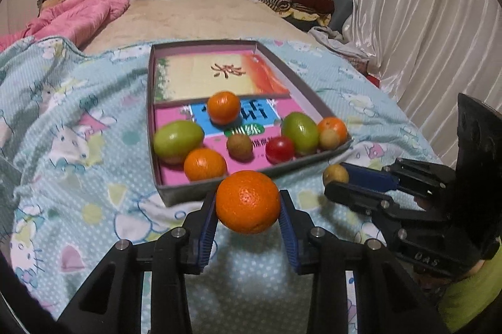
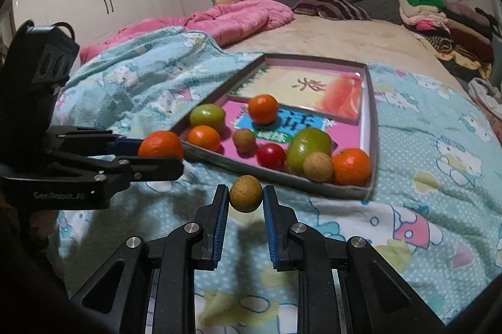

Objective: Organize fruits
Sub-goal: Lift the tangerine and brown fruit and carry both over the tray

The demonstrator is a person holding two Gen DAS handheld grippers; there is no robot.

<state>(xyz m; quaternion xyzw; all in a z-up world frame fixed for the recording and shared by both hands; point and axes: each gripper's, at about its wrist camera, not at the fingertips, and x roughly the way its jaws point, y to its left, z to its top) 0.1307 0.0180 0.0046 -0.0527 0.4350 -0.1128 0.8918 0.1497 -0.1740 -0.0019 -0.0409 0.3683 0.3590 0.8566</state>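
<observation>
Two hand-held grippers, each pinching a fruit lifted above a patterned bedsheet, just short of a shallow box of fruit.

The left gripper (image 1: 248, 202) is clamped on a mandarin (image 1: 248, 201) at its pad tips; the right gripper (image 2: 245, 194) is pinched on a small brown longan-like fruit (image 2: 245, 193). Both fruits are held clear of the bedsheet (image 1: 78, 145), apparently for carrying to the box (image 1: 219, 189), seen at twelve o'clock from the left gripper and one o'clock from the right. Mandarins, green fruits and a cherry tomato (image 1: 279, 149) already lie in its near part.
</observation>
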